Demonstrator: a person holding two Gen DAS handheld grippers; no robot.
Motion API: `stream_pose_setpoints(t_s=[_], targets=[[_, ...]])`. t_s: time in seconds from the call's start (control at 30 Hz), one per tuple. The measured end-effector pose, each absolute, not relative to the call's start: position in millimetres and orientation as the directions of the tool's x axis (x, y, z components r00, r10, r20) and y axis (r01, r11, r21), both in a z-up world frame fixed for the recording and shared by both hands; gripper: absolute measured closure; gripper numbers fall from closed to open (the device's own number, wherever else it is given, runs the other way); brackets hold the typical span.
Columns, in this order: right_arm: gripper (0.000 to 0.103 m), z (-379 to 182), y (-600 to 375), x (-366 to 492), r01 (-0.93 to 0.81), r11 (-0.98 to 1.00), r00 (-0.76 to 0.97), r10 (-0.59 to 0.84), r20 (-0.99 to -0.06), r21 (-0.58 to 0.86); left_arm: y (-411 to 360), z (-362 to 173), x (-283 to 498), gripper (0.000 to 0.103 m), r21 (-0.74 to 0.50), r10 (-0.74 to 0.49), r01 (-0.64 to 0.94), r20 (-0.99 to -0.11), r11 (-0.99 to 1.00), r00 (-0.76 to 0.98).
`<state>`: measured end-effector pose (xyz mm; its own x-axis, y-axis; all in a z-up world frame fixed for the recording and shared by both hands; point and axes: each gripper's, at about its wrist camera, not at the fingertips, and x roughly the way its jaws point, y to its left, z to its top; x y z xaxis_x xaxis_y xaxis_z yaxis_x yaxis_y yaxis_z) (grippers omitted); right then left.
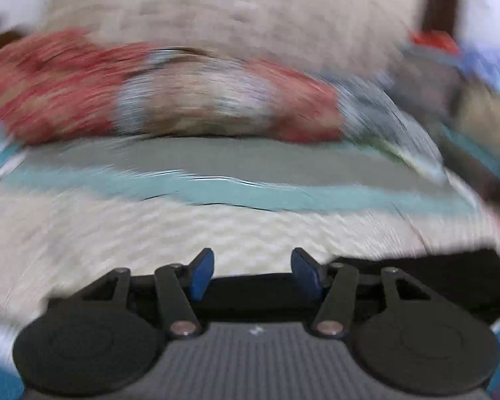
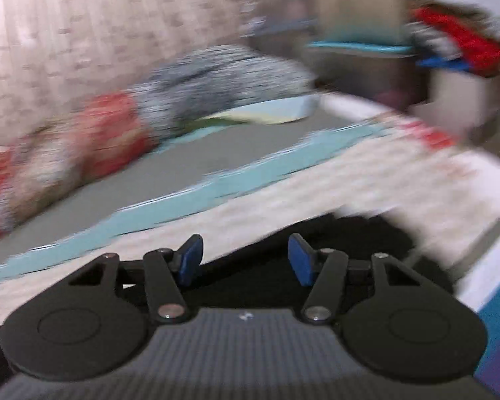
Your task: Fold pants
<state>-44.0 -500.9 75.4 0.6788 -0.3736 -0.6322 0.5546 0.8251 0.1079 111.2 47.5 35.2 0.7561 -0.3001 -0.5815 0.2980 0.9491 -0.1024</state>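
Tongs first: left tongs [image 1: 252, 275] are standing partly open, blue pads [image 1: 202, 275] apart, nothing showing between them. Right tongs [image 2: 245, 261] are likewise partly open and gripping nothing. Both views are smearing badly, so fine detail is not readable.

Pants [image 2: 350, 243]: my read is the black cloth lying at the near edge of the bed, right under the right tongs and running off to the right; in the left view a strip of the same black cloth [image 1: 433, 276] is showing near right, behind the tongs. Blur is hiding which end is the waistband, cannot tell.

Handling, judging only: soft, light, limp fabric, drooping and bunching when lifted, not fragile, a bit slippery against the pads if pinched thin. Best hold is looking like a seam, the waistband or a hem, one corner per tongs, pinching enough layers so it is not sliding out.

Pose: both tongs are pointing forward and slanting down over the bed, left one facing the far wall [image 1: 233, 6] squarely, right one looking across on a diagonal. White patterned cover [image 1: 150, 230] is lying just beyond the pads, then a pale blue strip [image 2: 170, 200] and a grey sheet [image 1: 233, 160]. Red and white pillow [image 1: 66, 90] and grey patterned bundle [image 2: 216, 76] are sitting at the far side. Neither tongs is touching cloth as far as the frames are showing.
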Motion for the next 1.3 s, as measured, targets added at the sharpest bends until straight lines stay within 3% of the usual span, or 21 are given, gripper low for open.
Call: stream_pose_setpoints(t_s=[0.17, 0.27, 0.3, 0.33, 0.37, 0.4, 0.47, 0.6, 0.63, 0.7, 0.83, 0.97, 1.07, 1.17, 1.3], targets=[[0.044, 47.2, -570.1, -40.7, 0.678, 0.728, 0.561, -0.426, -0.71, 0.099, -34.7, 4.6, 157.5, 0.049, 0.063, -0.32, 0.48, -0.669, 0.875, 0.671], [0.044, 25.3, -583.4, -37.9, 0.682, 0.72, 0.541, -0.385, -0.748, 0.123, -59.3, -23.0, 169.1, 0.041, 0.148, -0.291, 0.547, -0.718, 0.824, 0.632], [0.049, 17.6, -582.4, -36.9, 0.678, 0.73, 0.518, -0.387, -0.763, 0.091, -66.9, -35.8, 174.0, 0.042, 0.173, -0.262, 0.556, -0.745, 0.813, 0.614], [0.059, 11.5, -579.7, -32.2, 0.669, 0.741, 0.502, -0.393, -0.77, 0.057, -72.4, -44.7, 177.7, 0.049, 0.182, -0.244, 0.563, -0.765, 0.807, 0.596], [0.064, 8.7, -574.0, -30.6, 0.659, 0.751, 0.505, -0.411, -0.759, 0.032, -74.4, -52.7, 179.9, 0.066, 0.179, -0.236, 0.573, -0.784, 0.8, 0.574], [0.07, 9.6, -566.9, -32.7, 0.656, 0.754, 0.517, -0.442, -0.733, 0.009, -75.0, -56.1, 179.1, 0.072, 0.159, -0.253, 0.585, -0.79, 0.795, 0.559], [0.075, 20.6, -555.4, -43.8, 0.662, 0.75, 0.551, -0.493, -0.673, -0.007, -73.4, -50.4, 170.9, 0.092, 0.179, -0.253, 0.567, -0.76, 0.804, 0.598], [0.076, 54.5, -537.9, -64.3, 0.66, 0.75, 0.668, -0.558, -0.492, 0.045, -55.3, -19.9, 166.0, 0.093, 0.096, -0.302, 0.499, -0.694, 0.861, 0.654], [0.076, 62.2, -533.0, -63.3, 0.653, 0.756, 0.686, -0.569, -0.454, 0.039, -50.7, -13.3, 164.2, 0.099, 0.085, -0.305, 0.476, -0.667, 0.875, 0.68], [0.076, 71.4, -527.7, -52.0, 0.648, 0.762, 0.702, -0.587, -0.403, 0.019, -41.9, -5.9, 165.4, 0.101, 0.072, -0.281, 0.413, -0.627, 0.908, 0.727], [0.075, 49.9, -543.1, -3.6, 0.673, 0.74, 0.65, -0.592, -0.476, -0.003, -30.9, -15.4, 195.7, 0.1, 0.04, -0.162, 0.244, -0.639, 0.969, 0.752], [0.062, -1.6, -562.9, 37.0, 0.674, 0.719, 0.455, -0.587, -0.669, -0.172, -31.0, -27.3, 214.2, 0.097, 0.024, -0.129, 0.206, -0.707, 0.978, 0.695], [0.057, 21.9, -552.9, 14.0, 0.717, 0.696, 0.546, -0.601, -0.583, -0.046, -28.3, -11.9, 189.8, 0.091, 0.074, -0.162, 0.276, -0.654, 0.958, 0.739], [0.055, 46.5, -514.8, 11.3, 0.53, 0.843, 0.73, -0.399, -0.556, 0.092, -16.1, -4.5, 171.8, 0.088, 0.051, -0.194, 0.299, -0.656, 0.953, 0.729], [0.056, 50.4, -417.6, 47.7, -0.011, 0.98, 0.76, 0.136, -0.635, 0.197, 7.1, -5.3, 154.0, 0.088, -0.026, -0.221, 0.274, -0.667, 0.961, 0.711]])
